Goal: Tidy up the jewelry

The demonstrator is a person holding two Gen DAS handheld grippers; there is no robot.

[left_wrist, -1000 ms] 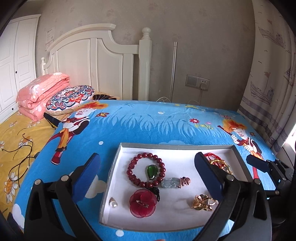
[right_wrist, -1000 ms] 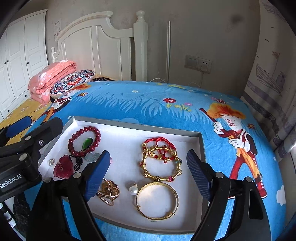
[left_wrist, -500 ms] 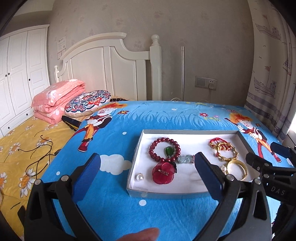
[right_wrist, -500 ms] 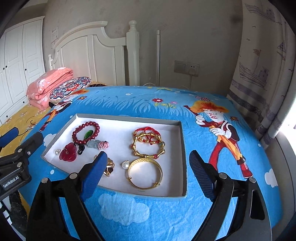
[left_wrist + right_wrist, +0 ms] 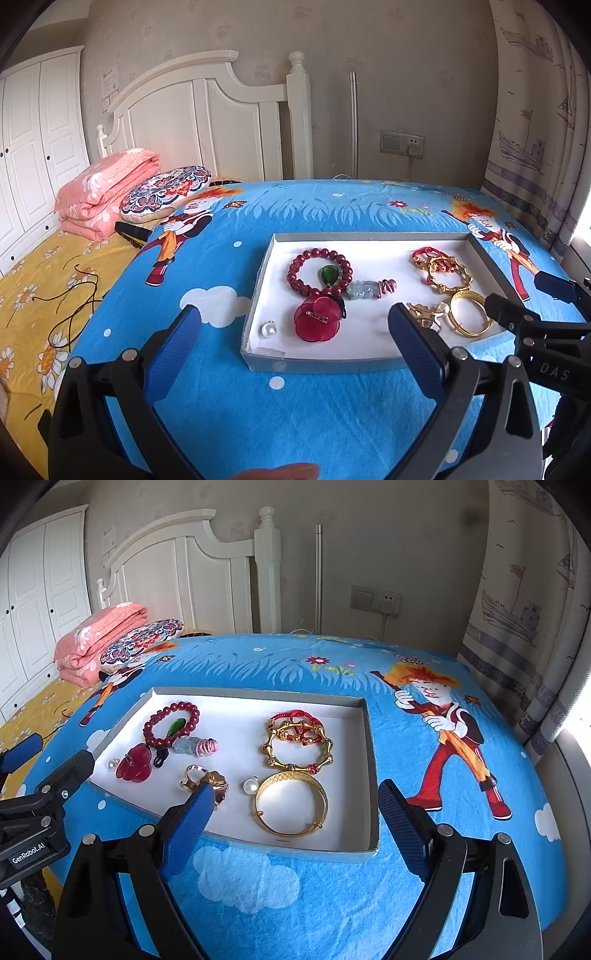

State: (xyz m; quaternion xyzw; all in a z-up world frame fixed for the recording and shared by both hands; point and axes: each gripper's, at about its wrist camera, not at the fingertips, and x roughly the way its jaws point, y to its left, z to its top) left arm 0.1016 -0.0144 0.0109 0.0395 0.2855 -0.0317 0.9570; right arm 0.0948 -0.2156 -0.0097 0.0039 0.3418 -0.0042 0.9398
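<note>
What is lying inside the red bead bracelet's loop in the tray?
A green teardrop pendant lies inside the red bead bracelet. Its dark cord runs under the beads toward the red flower brooch; the tray floor beneath it is covered.

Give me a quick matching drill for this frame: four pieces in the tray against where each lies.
Things:
1. bead bracelet
2. plain gold bangle
3. bamboo-style bangle
4. red flower

Places:
A. near right of the tray
B. far left, around a green pendant
C. near left, beside a pearl
D. far right, on a red cord bracelet

Pairs: 1-B, 2-A, 3-D, 4-C
</note>
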